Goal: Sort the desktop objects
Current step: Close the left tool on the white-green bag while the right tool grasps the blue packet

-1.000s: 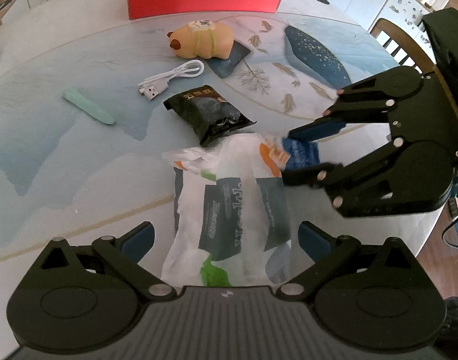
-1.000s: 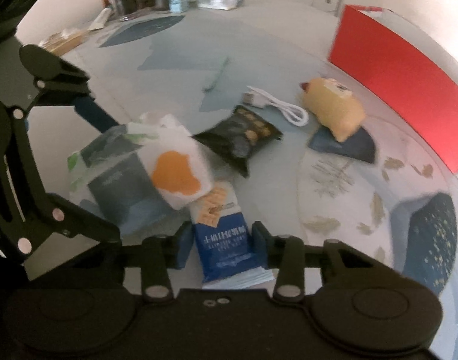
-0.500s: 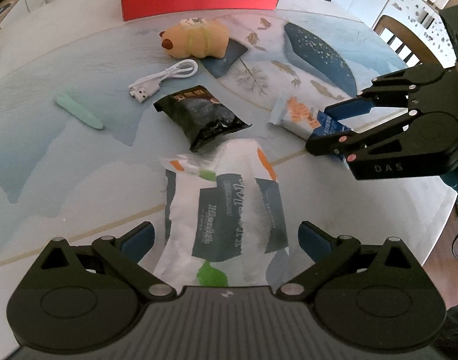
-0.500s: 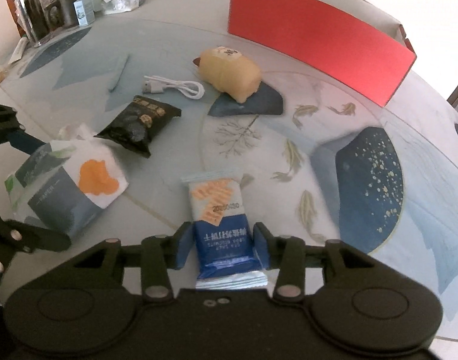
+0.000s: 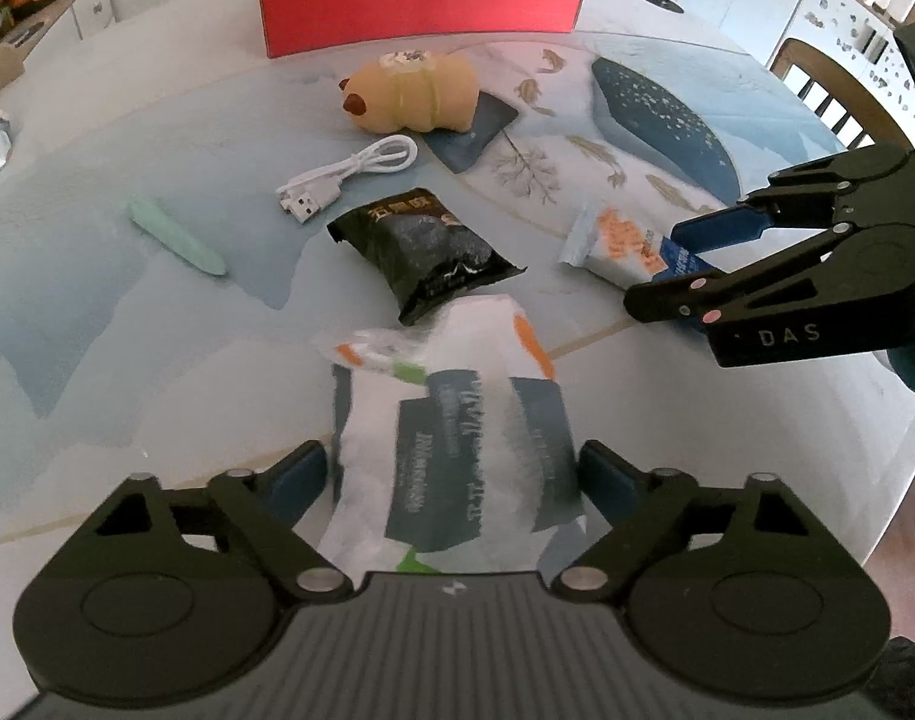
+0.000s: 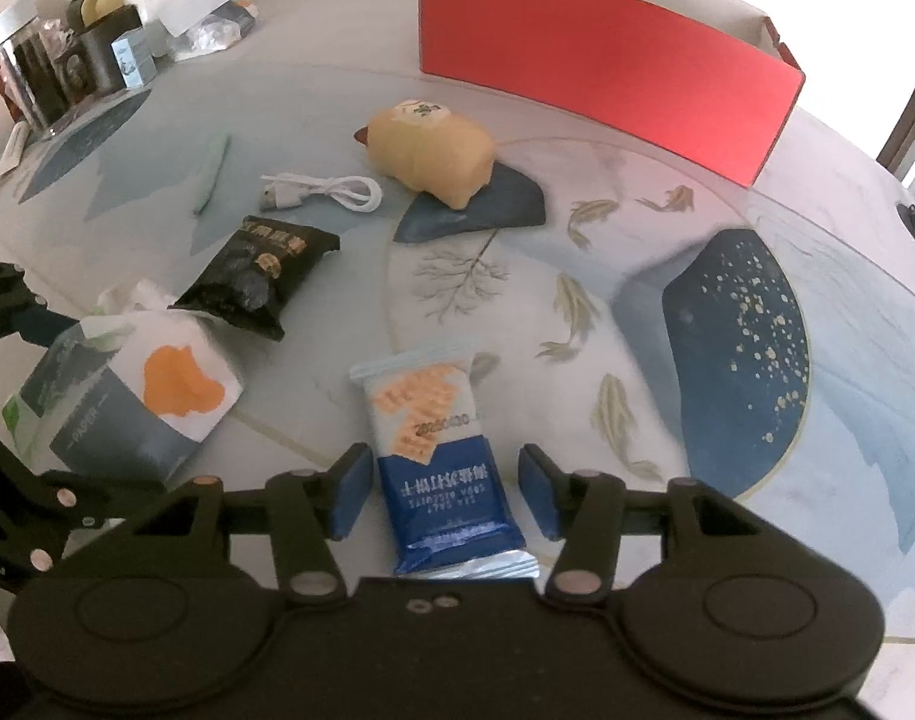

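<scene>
The blue-and-white biscuit pack (image 6: 442, 450) lies flat on the desk (image 6: 667, 228) between the pads of the right tool (image 6: 445, 489), which has just been opening; a gap is seen on each side, so the pack is released. The tissue pack (image 5: 451, 450) is seen between the fingers of the left tool (image 5: 451, 477), which has just been closing; whether the pads press it cannot be told, since the pack is blurred there. Its near end is hidden behind the tool body. The black snack bag (image 5: 424, 252) lies just beyond, touching it.
</scene>
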A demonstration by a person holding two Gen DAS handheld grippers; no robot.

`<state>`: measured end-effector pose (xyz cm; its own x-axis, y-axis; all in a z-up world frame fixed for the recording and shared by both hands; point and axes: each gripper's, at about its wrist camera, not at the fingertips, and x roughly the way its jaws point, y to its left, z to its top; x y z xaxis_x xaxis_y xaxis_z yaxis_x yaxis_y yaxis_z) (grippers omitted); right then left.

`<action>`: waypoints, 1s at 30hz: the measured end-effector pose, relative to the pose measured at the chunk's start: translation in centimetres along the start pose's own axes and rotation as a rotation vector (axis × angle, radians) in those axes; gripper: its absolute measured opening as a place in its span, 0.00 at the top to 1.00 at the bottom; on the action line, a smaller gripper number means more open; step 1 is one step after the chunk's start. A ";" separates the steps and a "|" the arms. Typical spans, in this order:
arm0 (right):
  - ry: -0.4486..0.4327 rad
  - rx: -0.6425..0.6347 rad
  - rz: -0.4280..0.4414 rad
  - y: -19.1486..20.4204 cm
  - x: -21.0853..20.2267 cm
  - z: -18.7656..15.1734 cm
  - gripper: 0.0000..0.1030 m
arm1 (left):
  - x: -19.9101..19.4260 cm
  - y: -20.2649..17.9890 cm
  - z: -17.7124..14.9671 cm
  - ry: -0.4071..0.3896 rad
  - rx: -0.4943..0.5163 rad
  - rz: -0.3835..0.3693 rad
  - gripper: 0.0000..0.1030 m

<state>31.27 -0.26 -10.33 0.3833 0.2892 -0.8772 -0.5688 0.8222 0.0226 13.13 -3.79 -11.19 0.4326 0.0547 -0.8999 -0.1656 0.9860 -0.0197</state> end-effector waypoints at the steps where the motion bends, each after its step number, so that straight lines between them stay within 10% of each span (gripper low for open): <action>1: -0.002 0.002 0.000 0.0 0.0 0.0 0.49 | 0.0 -0.1 0.0 0.004 0.007 0.003 0.16; 17: 0.009 -0.007 -0.005 0.7 -0.5 0.3 0.64 | -1.0 0.6 0.2 0.004 -0.032 -0.011 0.48; 30: -0.035 0.054 0.021 0.2 -4.0 1.8 0.64 | -3.9 1.7 0.8 -0.054 -0.100 -0.046 0.56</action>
<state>30.93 -0.35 -5.93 0.3971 0.3226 -0.8592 -0.5373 0.8407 0.0673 11.83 -2.19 -7.38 0.4885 0.0207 -0.8723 -0.2306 0.9672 -0.1062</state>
